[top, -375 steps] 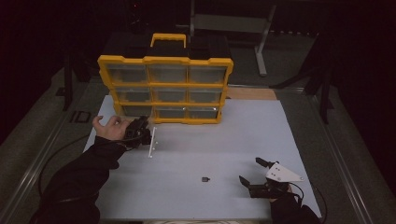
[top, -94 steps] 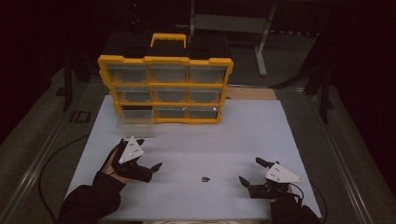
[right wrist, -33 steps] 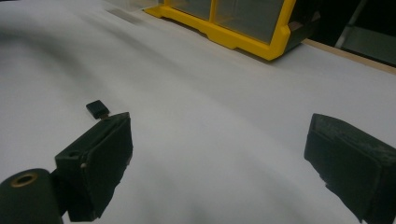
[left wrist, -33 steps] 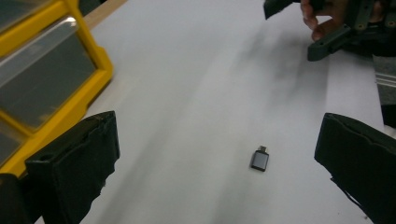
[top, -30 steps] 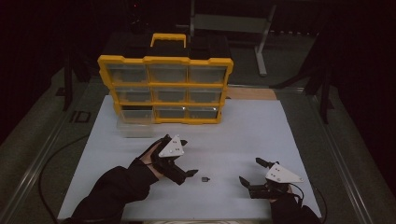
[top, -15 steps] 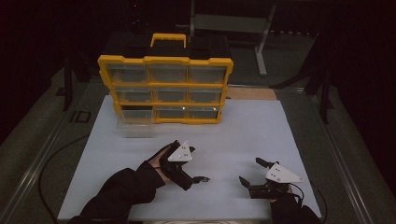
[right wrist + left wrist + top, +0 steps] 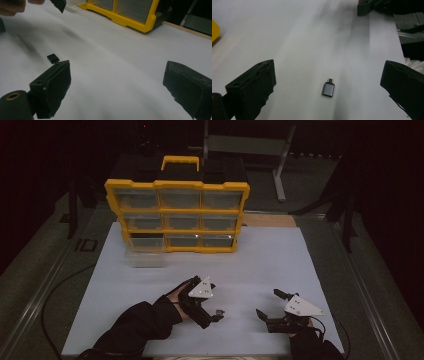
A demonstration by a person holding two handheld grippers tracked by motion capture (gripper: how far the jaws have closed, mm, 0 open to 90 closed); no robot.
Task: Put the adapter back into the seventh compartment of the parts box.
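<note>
A small grey USB adapter (image 7: 328, 88) lies flat on the white table sheet (image 7: 260, 265). It sits between the wide-apart jaws of my left gripper (image 7: 328, 69), touched by neither. From above, the left gripper (image 7: 216, 306) hovers over the adapter (image 7: 218, 312) at the front middle. My right gripper (image 7: 269, 304) rests open near the front right with nothing in it. Along its jaws (image 7: 117, 68), the adapter (image 7: 52, 58) shows just past the left jaw.
A yellow organizer (image 7: 177, 215) with clear drawers stands upright at the back of the sheet. One clear drawer (image 7: 145, 259) sits on the sheet in front of its lower left corner. A cable (image 7: 55, 295) trails off the left edge.
My left gripper has moved right and toward the front edge, bringing its open jaws around the adapter. The right gripper has stayed put.
</note>
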